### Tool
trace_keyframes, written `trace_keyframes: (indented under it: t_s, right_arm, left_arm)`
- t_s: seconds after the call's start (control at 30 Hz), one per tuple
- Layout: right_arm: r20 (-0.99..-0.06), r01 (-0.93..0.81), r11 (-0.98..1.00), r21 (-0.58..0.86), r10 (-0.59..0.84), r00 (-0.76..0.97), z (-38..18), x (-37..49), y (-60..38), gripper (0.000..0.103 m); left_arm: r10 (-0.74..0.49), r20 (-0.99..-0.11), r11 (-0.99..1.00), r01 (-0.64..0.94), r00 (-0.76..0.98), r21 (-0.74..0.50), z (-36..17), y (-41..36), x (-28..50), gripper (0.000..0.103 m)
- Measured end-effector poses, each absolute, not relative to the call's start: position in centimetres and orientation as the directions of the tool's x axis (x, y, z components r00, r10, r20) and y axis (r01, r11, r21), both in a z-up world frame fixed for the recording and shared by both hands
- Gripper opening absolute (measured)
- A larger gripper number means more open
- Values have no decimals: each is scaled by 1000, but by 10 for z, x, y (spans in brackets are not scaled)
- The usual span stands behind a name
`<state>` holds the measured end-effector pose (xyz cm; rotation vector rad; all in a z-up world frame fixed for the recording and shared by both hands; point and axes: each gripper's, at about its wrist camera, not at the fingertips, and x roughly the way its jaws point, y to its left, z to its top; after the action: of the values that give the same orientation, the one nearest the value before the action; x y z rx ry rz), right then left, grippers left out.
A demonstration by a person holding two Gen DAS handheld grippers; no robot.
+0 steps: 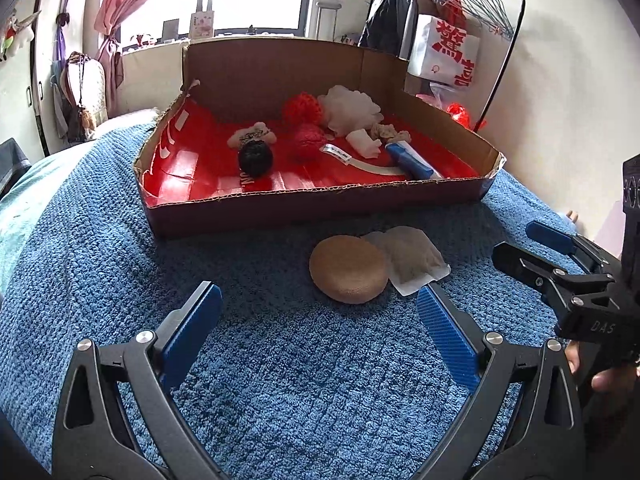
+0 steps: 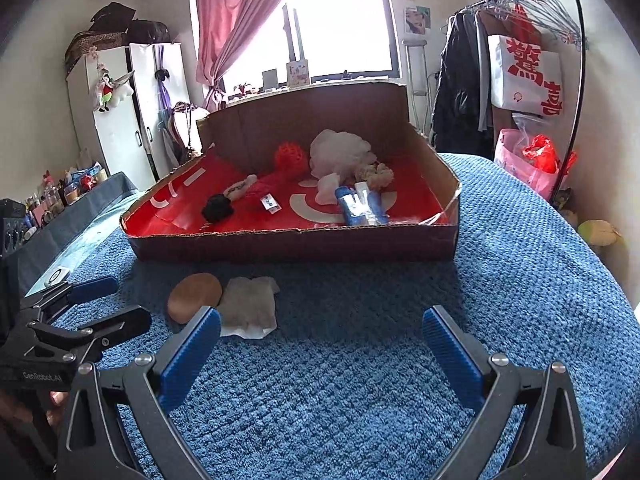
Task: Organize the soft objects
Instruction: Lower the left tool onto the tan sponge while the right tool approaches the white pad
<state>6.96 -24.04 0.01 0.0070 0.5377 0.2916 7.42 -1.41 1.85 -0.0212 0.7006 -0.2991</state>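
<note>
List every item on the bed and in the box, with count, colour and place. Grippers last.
cardboard box: 1, brown with red lining, on the blanket
mesh puffs: 2, red, in box
white puff: 1, box back
black ball: 1, box front left
blue packet: 1, box right
round sponge: 1, tan, on blanket before box
clear pouch: 1, pale, touching sponge's right side
blanket: 1, blue
left gripper: open, empty
right gripper: open, empty

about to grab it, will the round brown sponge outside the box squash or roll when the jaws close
The round brown sponge looks porous and soft, so it will probably squash and weigh little. It lies flat on the nubby blue blanket, so rolling seems unlikely. It touches the pale packet, which may shift.
</note>
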Motion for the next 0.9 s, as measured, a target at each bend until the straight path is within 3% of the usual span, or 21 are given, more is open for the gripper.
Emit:
trace_keyframes:
  t_s: [0.27,0.57,0.77,0.9]
  right_arm:
    - [-562,-301,946,122,316,765,5,103,-244,103]
    - [-590,-312,941,129,325,739,7,121,-246,103]
    - [-618,-354,926,129,354,702,3,126,-235,103]
    - [-640,-416,903,108,383,666,-1,127,-218,103]
  left_arm:
    - [-282,-734,943,319,618,-94,11,-23,112,100]
    - [-250,-792,936,348,557,-51,-2,-42,139,100]
    - [-164,-787,952,304,595,31,-1,-21,137,100]
    - [-205,-785,953,303,584,-23,0,-5,141,100]
